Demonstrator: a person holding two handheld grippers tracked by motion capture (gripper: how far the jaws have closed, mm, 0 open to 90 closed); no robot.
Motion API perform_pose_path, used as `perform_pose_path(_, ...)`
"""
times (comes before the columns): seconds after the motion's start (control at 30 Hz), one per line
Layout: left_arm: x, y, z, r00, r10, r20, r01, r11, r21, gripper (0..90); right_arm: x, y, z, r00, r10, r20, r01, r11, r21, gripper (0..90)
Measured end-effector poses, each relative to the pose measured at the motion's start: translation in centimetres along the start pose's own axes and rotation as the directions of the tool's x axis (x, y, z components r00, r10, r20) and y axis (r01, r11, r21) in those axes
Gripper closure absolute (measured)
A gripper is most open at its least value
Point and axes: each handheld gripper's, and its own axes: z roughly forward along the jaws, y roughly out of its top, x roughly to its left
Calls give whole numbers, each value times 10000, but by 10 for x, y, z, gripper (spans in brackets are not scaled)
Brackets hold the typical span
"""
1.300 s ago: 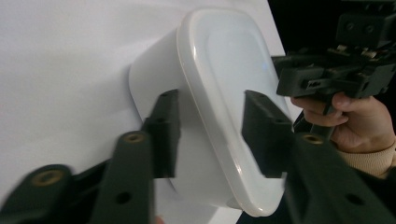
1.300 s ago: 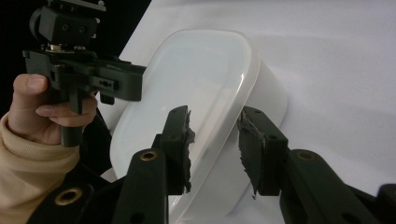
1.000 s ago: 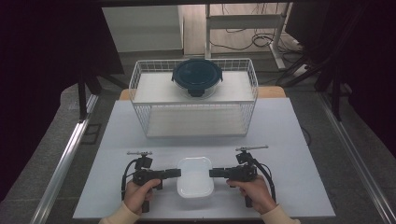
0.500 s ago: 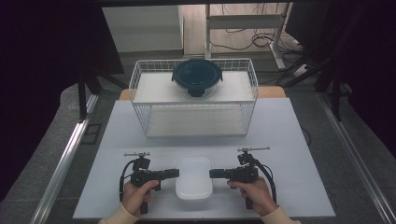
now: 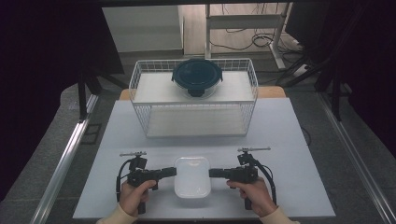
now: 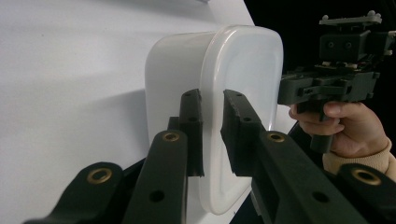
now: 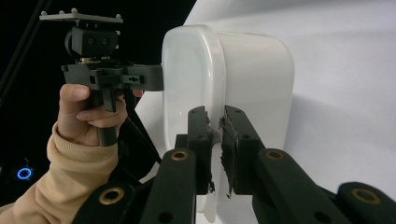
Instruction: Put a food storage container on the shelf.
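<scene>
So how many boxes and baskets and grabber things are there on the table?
White container: 1
Dark round lidded container: 1
Wire basket: 1
Grippers, left and right: 2
Total: 5

White on white, with black tongs

A milky white container point(image 5: 192, 181) is sitting on a pale white counter point(image 5: 299, 154); black tongs are showing brass-coloured rivets; a beige sleeve point(image 7: 56, 186) is showing; a dark blue-green lid point(image 5: 196, 77) is topping a white wire basket point(image 5: 140, 100).
</scene>
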Motion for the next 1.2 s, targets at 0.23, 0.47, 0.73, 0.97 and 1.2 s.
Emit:
perform_pose_path(0.23, -4, 2, -3, 9998, 174, 92, -174, 9998, -30, 790, 3, 1, -2, 9998, -210, 7, 210, 9997, -117, 814)
perform_pose_path(0.47, -18, 12, -11, 9971, 748, 141, -744, 9969, -270, 790, 19, 10, -11, 9935, -1129, 128, 1133, 9927, -403, 813)
perform_pose_path(0.73, -28, 29, -17, 9926, 1209, 128, -1201, 9912, -549, 788, 32, 24, -18, 9848, -1722, 235, 1734, 9826, -663, 813)
perform_pose_path(0.97, -38, 42, -22, 9875, 1566, 159, -1549, 9850, -762, 788, 41, 36, -24, 9789, -2027, 257, 2041, 9752, -853, 813)
perform_pose_path(1.2, -51, 58, -31, 9825, 1850, 199, -1822, 9782, -1002, 787, 59, 52, -33, 9672, -2496, 464, 2532, 9618, -1036, 813)
